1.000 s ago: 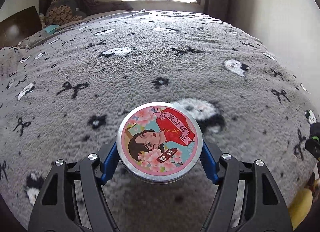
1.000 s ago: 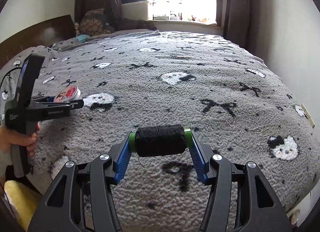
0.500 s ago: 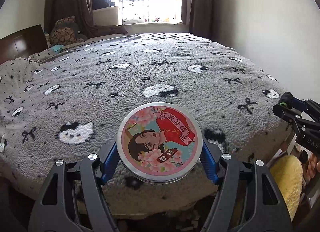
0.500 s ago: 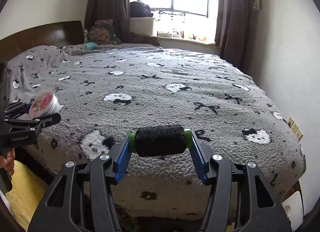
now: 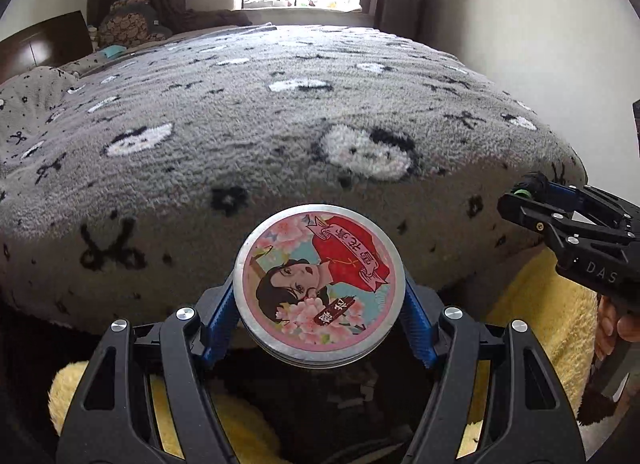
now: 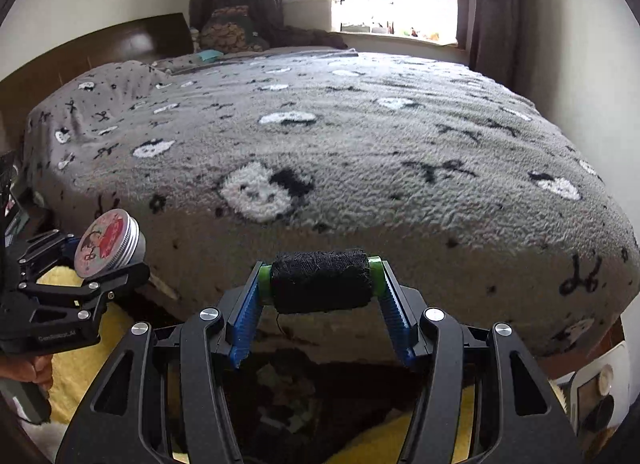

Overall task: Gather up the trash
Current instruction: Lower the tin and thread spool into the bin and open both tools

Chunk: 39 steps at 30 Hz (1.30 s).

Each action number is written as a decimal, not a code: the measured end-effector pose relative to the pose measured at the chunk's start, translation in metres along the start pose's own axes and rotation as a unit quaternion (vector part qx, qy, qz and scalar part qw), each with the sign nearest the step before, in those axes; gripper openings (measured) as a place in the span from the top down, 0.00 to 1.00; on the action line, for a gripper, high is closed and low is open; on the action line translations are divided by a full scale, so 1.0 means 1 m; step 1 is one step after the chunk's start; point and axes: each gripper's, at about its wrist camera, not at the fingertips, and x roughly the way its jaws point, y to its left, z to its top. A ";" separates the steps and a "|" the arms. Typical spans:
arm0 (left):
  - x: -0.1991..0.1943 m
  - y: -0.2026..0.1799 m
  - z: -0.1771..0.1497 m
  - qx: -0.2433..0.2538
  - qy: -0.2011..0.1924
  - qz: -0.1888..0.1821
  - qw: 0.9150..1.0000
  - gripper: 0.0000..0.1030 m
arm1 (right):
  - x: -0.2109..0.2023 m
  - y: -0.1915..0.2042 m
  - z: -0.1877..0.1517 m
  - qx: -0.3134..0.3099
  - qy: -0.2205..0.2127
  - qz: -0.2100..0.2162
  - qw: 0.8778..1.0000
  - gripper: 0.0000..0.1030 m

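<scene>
Left wrist view: left gripper (image 5: 320, 304) clamped on round tin (image 5: 318, 284) across its rim, lid face up, held off the bed (image 5: 280, 124), just past its near edge. Right gripper (image 5: 532, 200) off to the right.

Right wrist view: right gripper (image 6: 320, 296) closed on black thread spool (image 6: 320, 282), long axis crosswise between the fingers, also past the bed's near edge. No bin clearly visible; drop spot likely below.
</scene>
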 end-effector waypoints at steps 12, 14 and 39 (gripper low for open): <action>0.074 0.013 -0.068 -0.018 0.135 -0.017 0.990 0.35 | 0.060 0.009 -0.056 0.023 0.113 0.020 0.993 0.46; 0.085 0.015 -0.075 -0.025 0.160 -0.029 0.986 0.35 | 0.071 0.012 -0.064 0.026 0.136 0.029 0.990 0.46; 0.128 0.007 -0.085 -0.010 0.248 -0.061 0.967 0.28 | 0.122 0.004 -0.078 0.048 0.229 0.057 0.971 0.37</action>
